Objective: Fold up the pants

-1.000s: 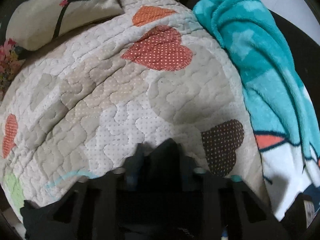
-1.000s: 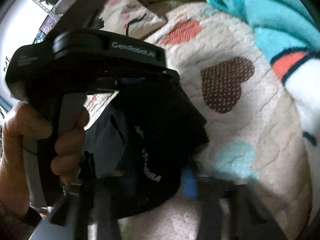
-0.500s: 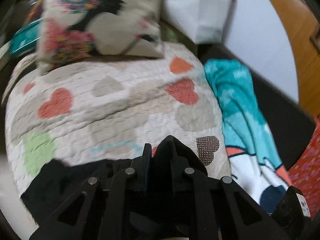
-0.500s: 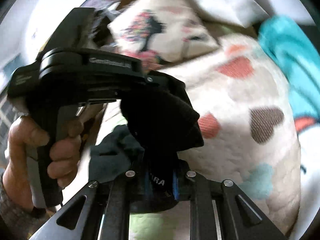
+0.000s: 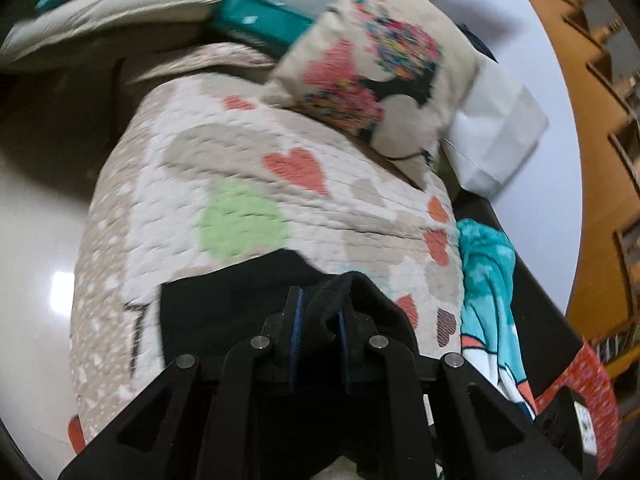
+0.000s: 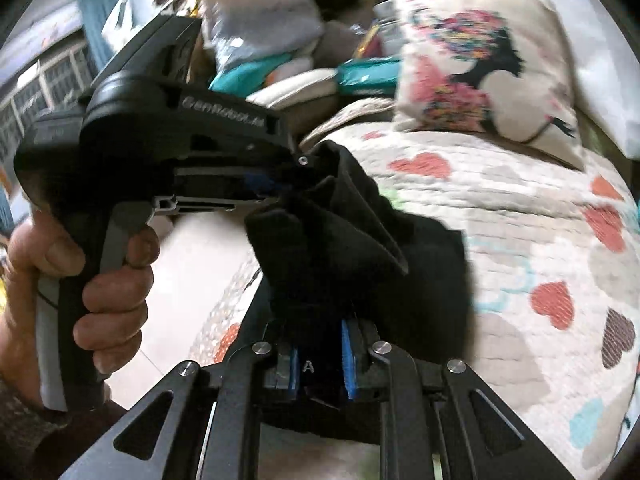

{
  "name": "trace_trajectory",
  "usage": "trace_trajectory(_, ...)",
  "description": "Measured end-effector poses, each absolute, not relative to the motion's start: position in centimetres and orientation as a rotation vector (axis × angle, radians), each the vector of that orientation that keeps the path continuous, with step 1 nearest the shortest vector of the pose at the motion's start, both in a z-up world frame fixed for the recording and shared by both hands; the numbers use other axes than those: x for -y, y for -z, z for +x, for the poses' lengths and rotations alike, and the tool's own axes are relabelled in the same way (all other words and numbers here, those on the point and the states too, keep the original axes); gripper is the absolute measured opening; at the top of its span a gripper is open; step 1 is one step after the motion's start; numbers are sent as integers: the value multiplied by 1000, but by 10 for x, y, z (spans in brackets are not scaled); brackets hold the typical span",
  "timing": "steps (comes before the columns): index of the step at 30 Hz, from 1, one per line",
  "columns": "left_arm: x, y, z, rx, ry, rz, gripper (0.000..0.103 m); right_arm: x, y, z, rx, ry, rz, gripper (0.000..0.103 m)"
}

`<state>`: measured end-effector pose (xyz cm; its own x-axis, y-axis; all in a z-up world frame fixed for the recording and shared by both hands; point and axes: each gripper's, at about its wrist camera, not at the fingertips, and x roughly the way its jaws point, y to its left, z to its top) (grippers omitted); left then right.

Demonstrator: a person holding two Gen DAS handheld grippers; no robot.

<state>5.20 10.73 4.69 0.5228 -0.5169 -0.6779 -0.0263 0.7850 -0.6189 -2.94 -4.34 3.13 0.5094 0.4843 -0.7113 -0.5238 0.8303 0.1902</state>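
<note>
One wide quilt [image 5: 248,168], cream with red, tan and green hearts, fills most of what we see in both wrist views, and on its far end lies a cushion [image 5: 384,80] printed with a bright floral figure, a white bag [image 5: 496,136] just beside it. Along the quilt's right edge we find a turquoise fleece blanket [image 5: 484,280]. The black pants [image 6: 400,272] are gathered above the near part of the quilt, between our two tools, with a flat dark portion spread on the quilt in the left wrist view and the rest lifted in folds. Our left gripper [image 5: 318,320] has its blue-padded jaws clenched on a bunched ridge of the pants fabric. In the right wrist view that same tool shows from the side, gripped by the left hand [image 6: 92,280], with the cloth hanging from its tip. Our right gripper [image 6: 320,360] is likewise clamped on the pants, the fabric pinched between its blue pads [image 6: 349,360], where a small white letter shows on the cloth.
</note>
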Motion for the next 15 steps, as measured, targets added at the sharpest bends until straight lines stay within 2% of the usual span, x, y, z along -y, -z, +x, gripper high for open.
trace_trajectory(11, -159, -12, 42, -1034, 189, -772, 15, -17, -12, -55, -793, -615, -296, 18)
trace_trajectory(15, -170, -5, 39, -1062, 123, -795, 15, -32, -10, -66, -756, -612, -374, 24)
